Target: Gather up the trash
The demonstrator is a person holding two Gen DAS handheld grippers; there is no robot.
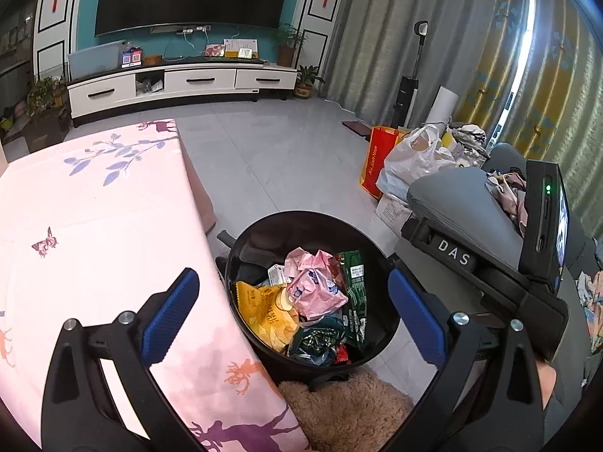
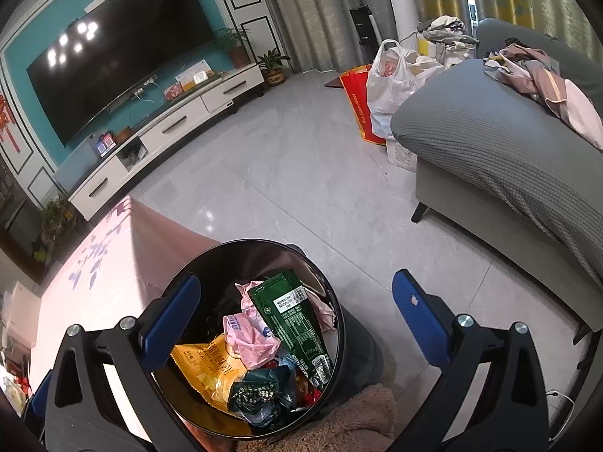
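Note:
A round black trash bin point(image 1: 245, 248) point(image 2: 339, 324) stands on the floor beside the pink-clothed table. Inside lie a crumpled pink wrapper point(image 1: 314, 290) point(image 2: 247, 335), a yellow snack bag point(image 1: 264, 309) point(image 2: 211, 365), a green packet point(image 1: 354, 286) point(image 2: 297, 316) and a dark teal wrapper point(image 1: 316, 339) point(image 2: 260, 391). My left gripper point(image 1: 294, 312) hangs open above the bin with nothing between its blue pads. My right gripper point(image 2: 296, 320) is open too, over the bin's right side, empty. In the left wrist view the right gripper's black body marked DAS point(image 1: 486, 263) shows at the right.
The table with a pink printed cloth point(image 1: 94, 226) point(image 2: 113, 263) sits left of the bin. A brown fuzzy slipper or cushion point(image 1: 346, 410) point(image 2: 339, 422) lies at the bin's near side. A grey sofa point(image 2: 508, 143) with clothes, shopping bags point(image 1: 410, 158) and a TV cabinet point(image 1: 181, 83) ring the tiled floor.

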